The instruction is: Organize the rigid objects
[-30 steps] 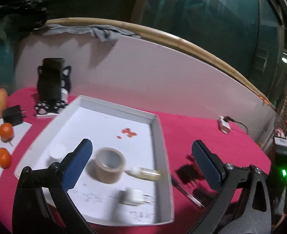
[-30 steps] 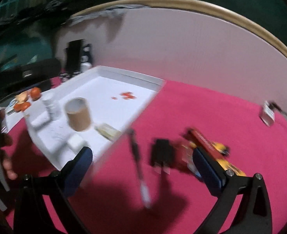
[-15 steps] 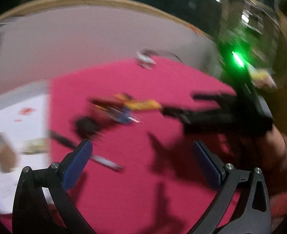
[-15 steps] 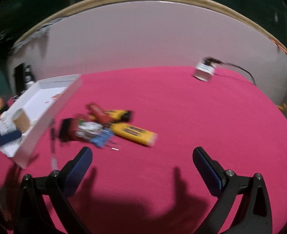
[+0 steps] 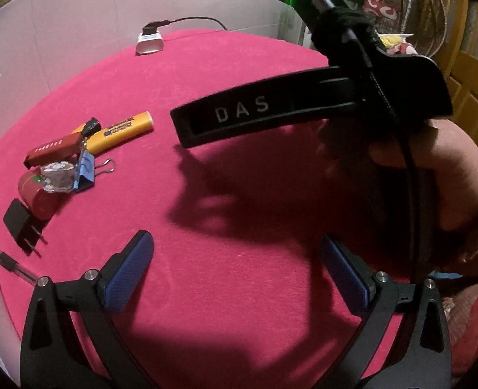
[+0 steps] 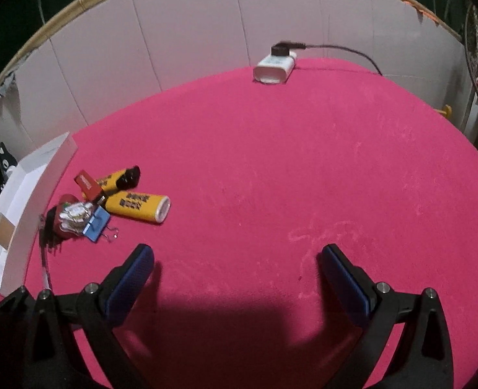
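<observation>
Rigid objects clustered on pink tabletop (image 6: 271, 162), ahead and left of both pairs of jaws, touching neither. Cluster: yellow tube (image 6: 137, 206), second yellow item with black cap (image 6: 119, 178), red flat case (image 5: 52, 150) resting across the others, clear round piece (image 5: 57, 176) on red cylinder (image 5: 38, 194), blue binder clip (image 5: 86, 173) just beside them.

Black plug adapter (image 5: 20, 223) lying flat, prongs toward the jaws, touching or just short of the red cylinder; which, not clear. Pen (image 5: 12, 264) at far left of left-wrist view, near the outer side of the left jaw.

White tray (image 6: 33, 201) at far left of right-wrist view, beyond the cluster, with brown tape roll (image 6: 3, 230) inside.

White charger (image 6: 275, 66) with black cable plugged in, far ahead of the jaws at the rear edge of the tabletop, against white backboard (image 6: 174, 32).

Left gripper (image 5: 237, 274): jaws wide apart, nothing between them, blue pads facing inward, raised over bare cloth.

Right gripper (image 6: 237, 280): jaws wide apart, nothing between them, likewise over bare cloth; also seen from the left-wrist view as a black body marked "DAS", ahead and right of the left jaws, held in right hand (image 5: 427, 175).
</observation>
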Available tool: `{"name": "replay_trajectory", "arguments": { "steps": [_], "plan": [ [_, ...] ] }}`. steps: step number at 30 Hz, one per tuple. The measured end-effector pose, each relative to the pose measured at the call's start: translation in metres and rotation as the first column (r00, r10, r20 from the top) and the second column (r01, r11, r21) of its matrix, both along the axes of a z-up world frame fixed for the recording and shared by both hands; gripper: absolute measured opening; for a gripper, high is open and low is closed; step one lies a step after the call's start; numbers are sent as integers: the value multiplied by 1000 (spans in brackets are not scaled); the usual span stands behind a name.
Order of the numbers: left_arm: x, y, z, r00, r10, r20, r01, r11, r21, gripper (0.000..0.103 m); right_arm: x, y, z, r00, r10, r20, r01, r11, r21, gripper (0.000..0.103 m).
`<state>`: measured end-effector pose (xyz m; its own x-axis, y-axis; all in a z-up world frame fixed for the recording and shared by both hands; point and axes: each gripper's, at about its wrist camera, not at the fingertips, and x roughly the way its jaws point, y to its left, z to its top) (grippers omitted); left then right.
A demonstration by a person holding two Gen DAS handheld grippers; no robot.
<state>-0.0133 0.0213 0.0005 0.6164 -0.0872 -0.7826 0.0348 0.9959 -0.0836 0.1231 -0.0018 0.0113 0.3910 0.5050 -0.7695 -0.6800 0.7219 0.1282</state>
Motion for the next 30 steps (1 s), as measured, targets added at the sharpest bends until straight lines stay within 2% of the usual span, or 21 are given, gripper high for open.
{"name": "replay_trajectory", "arguments": {
  "steps": [4, 6, 15, 30],
  "plan": [
    [1, -10, -3, 1000, -1, -10, 2, 997, 77, 103, -1, 4, -1, 1000, 1, 11, -1, 1000, -23, 103],
    [-1, -4, -4, 1000, -1, -14, 2, 998, 55, 103, 0, 4, -2, 1000, 1, 14, -1, 1000, -30, 103],
    [3, 1, -5, 1000, -2, -16, 3, 998, 59, 103, 0, 4, -3, 1000, 0, 11, 0, 1000, -29, 103],
    [5, 2, -5, 1000, -3, -17, 3, 998, 59, 103, -4, 15, -8, 998, 1, 57, 6, 993, -119, 103]
  ]
}}
